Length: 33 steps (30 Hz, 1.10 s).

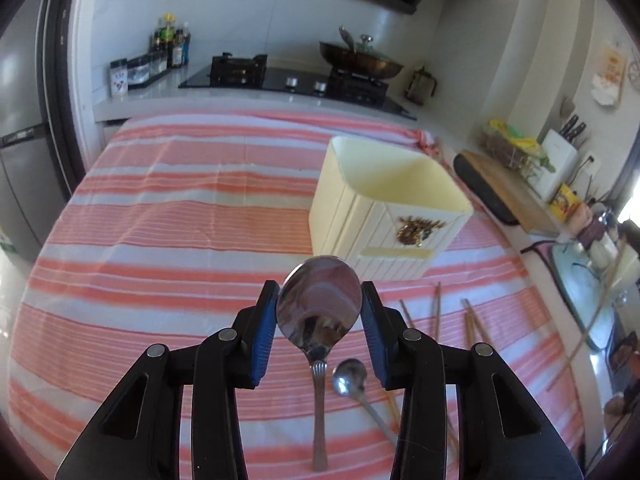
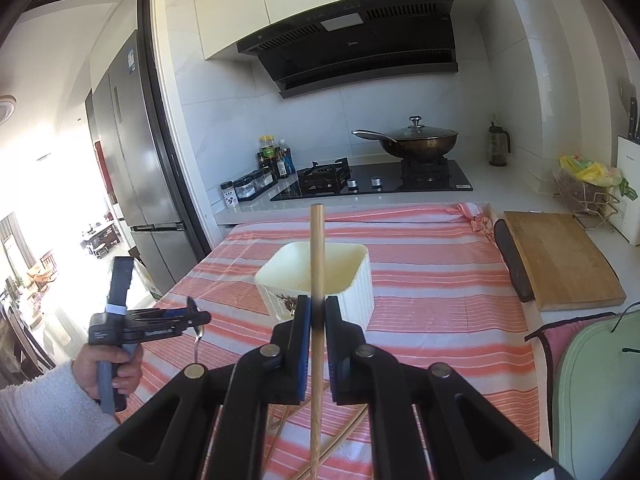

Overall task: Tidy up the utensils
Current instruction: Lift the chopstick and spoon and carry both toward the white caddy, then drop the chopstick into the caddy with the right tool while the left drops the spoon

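My left gripper (image 1: 320,292) is shut on the bowl of a large metal spoon (image 1: 319,308), whose handle hangs down over the striped cloth. In the right wrist view that left gripper (image 2: 196,318) shows at the left, held by a hand (image 2: 120,372), with the large spoon (image 2: 199,334) dangling from it. A smaller spoon (image 1: 349,376) and several wooden chopsticks (image 1: 437,312) lie on the cloth below. My right gripper (image 2: 317,312) is shut on one upright chopstick (image 2: 317,256), in front of the cream utensil box (image 2: 344,276). That utensil box (image 1: 384,208) stands just beyond the held spoon.
A pink-striped cloth (image 1: 180,216) covers the counter. A wooden cutting board (image 2: 560,260) lies at the right, with a pale green mat (image 2: 596,392) nearer. Behind are the gas hob (image 2: 372,184) with a lidded wok (image 2: 420,142), bottles (image 2: 274,158) and a fridge (image 2: 132,160).
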Each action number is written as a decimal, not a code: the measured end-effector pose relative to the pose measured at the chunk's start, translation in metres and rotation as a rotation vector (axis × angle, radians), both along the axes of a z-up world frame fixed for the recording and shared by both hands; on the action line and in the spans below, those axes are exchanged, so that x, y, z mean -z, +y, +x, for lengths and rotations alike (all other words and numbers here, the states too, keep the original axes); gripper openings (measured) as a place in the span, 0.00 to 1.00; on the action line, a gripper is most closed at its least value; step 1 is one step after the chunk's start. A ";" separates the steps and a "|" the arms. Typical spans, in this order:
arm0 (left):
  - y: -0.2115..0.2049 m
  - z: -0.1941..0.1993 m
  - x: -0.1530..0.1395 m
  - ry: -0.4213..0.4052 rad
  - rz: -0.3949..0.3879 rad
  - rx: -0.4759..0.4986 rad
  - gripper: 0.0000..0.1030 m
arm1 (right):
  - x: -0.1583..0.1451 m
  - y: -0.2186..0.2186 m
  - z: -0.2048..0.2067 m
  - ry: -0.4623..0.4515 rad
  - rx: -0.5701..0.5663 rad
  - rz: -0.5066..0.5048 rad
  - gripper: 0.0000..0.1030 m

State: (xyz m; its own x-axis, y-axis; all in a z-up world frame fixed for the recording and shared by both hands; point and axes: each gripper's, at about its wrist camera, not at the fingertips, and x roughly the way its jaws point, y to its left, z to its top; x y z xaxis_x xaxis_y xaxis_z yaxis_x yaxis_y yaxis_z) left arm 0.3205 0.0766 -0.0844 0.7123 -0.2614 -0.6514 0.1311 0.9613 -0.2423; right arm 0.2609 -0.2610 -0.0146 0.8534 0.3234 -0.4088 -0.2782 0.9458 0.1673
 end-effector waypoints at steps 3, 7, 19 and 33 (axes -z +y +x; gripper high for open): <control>0.010 -0.016 -0.020 -0.045 -0.020 0.005 0.39 | -0.002 0.005 -0.001 -0.007 -0.006 0.016 0.07; 0.017 -0.023 -0.031 -0.085 -0.018 0.001 0.39 | -0.003 0.012 0.000 -0.013 -0.007 0.024 0.07; 0.025 -0.024 -0.036 -0.102 -0.022 -0.020 0.39 | -0.009 0.018 -0.002 -0.031 0.003 0.000 0.07; 0.011 0.051 -0.166 -0.267 -0.056 0.038 0.39 | -0.067 0.028 0.099 -0.130 -0.003 0.015 0.07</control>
State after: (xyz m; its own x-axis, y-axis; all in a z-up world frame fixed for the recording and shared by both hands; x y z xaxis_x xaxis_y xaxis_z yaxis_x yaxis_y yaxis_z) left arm 0.3715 0.0873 0.0816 0.8457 -0.3219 -0.4256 0.2335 0.9404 -0.2472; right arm 0.3600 -0.2335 0.0523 0.8979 0.3315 -0.2898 -0.3017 0.9426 0.1434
